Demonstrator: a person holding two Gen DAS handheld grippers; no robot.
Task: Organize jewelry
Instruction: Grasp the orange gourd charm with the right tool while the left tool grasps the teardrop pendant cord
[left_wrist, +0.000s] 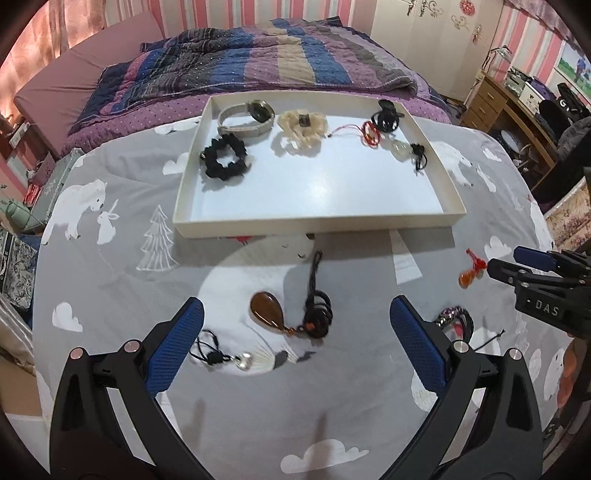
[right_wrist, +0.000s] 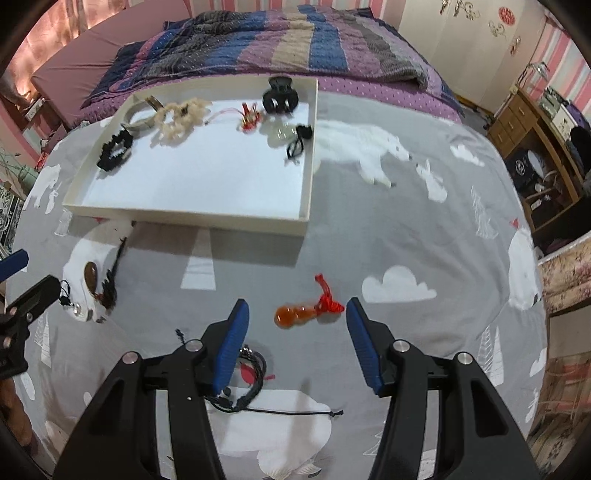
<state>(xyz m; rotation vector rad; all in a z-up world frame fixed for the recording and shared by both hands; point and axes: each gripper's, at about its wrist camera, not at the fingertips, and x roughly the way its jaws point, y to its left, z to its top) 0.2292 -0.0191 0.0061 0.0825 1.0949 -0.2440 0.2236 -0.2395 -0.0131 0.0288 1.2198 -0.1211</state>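
Both grippers hovered open over jewelry on the bed
Left gripper (left_wrist: 295, 314) fingers straddled the brown pendant (left_wrist: 267, 311); right gripper (right_wrist: 297, 314) fingers flanked the orange charm (right_wrist: 295, 315); tray (left_wrist: 314, 223) lay beyond

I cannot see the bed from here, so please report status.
Both claws open: left claw over brown pendant, right claw over orange charm. Tray ahead. Nothing in the way.

The only text that can be read is "DAS", in white letters. It stands on the black body of the right gripper (left_wrist: 491, 263), seen from the left wrist.
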